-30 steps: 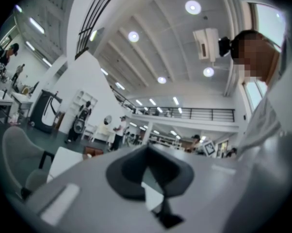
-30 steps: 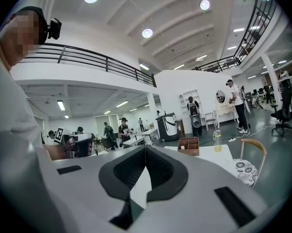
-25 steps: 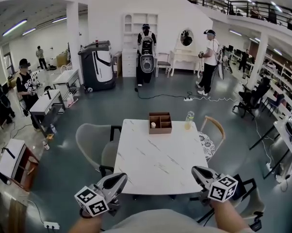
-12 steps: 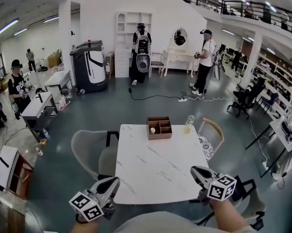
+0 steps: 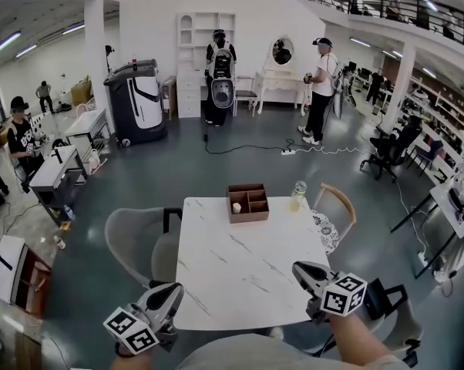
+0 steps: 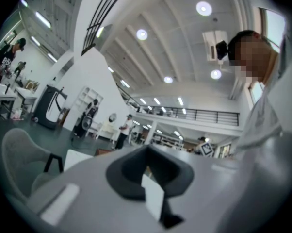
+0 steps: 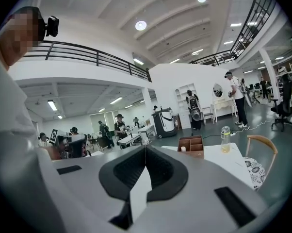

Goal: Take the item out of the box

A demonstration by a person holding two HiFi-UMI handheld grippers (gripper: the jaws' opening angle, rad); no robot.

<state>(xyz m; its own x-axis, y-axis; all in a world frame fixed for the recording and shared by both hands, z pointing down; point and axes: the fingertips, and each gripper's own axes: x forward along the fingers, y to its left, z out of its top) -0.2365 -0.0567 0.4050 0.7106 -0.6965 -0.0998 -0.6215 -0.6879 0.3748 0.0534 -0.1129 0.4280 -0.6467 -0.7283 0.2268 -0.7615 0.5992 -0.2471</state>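
Both jaws pinched together, empty: left gripper (image 5: pixel 173 289), right gripper (image 5: pixel 298 267). Box (image 5: pixel 248 193) well apart. Risk: reach for white item (image 5: pixel 237 207) topples bottle (image 5: pixel 297 193) just beside box.

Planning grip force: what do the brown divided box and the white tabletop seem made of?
The brown divided box looks like cardboard or thin wood: matte, thin flat partitions. The white tabletop looks like marble or a marble-look slab: smooth, grey veins.

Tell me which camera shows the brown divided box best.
The head view: it looks down into the brown divided box, showing compartments and a small white item. The right gripper view shows it side-on; the left gripper view barely shows it.
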